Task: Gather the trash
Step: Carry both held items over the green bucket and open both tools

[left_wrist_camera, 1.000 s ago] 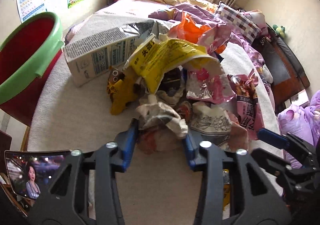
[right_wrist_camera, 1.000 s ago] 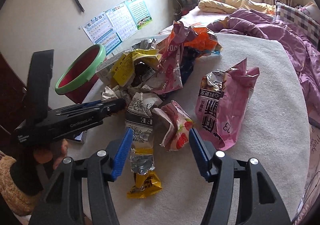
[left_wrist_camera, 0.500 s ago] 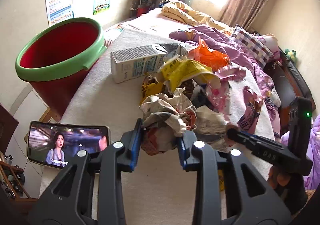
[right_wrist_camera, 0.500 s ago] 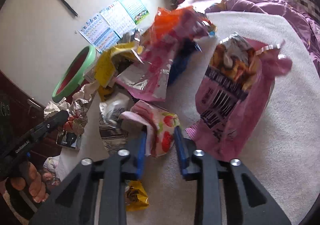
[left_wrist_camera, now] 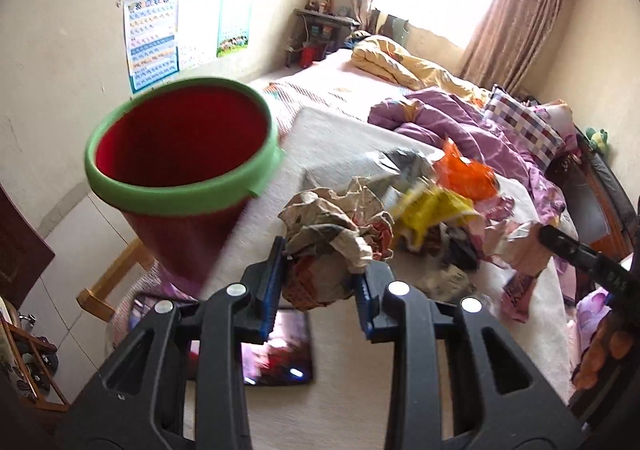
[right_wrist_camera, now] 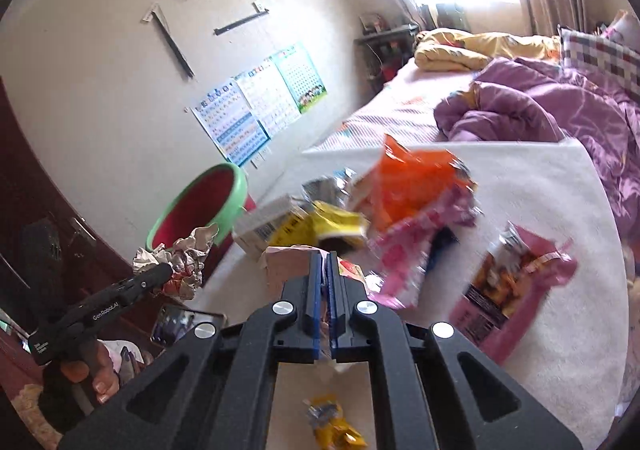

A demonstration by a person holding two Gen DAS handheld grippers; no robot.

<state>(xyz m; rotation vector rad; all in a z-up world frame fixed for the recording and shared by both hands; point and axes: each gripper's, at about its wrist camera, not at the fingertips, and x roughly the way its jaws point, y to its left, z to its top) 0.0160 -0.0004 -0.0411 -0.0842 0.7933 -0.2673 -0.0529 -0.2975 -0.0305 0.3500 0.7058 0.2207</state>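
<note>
My left gripper (left_wrist_camera: 320, 282) is shut on a crumpled paper wad (left_wrist_camera: 336, 234) and holds it up in the air, right of the red bucket with a green rim (left_wrist_camera: 180, 154). The wad (right_wrist_camera: 180, 262) and bucket (right_wrist_camera: 200, 206) also show in the right wrist view. My right gripper (right_wrist_camera: 324, 282) is shut on a pink strawberry-print wrapper (right_wrist_camera: 288, 266), lifted above the bed; the wrapper (left_wrist_camera: 524, 246) shows at the right of the left wrist view. The trash pile, with a yellow bag (left_wrist_camera: 432, 210) and an orange bag (right_wrist_camera: 412, 178), lies on the white blanket (right_wrist_camera: 540, 178).
A phone (left_wrist_camera: 276, 346) playing video lies below my left gripper. A pink snack bag (right_wrist_camera: 508, 286) and a small yellow wrapper (right_wrist_camera: 332, 422) lie on the blanket. A carton (right_wrist_camera: 264, 226) sits near the bucket. Purple bedding (left_wrist_camera: 460, 118) lies behind, and a wooden chair (left_wrist_camera: 108, 286) under the bucket.
Both grippers closed on their trash and lifted. My left gripper rose with the paper wad and swung towards the bucket. My right gripper shut on the strawberry wrapper and raised it.
</note>
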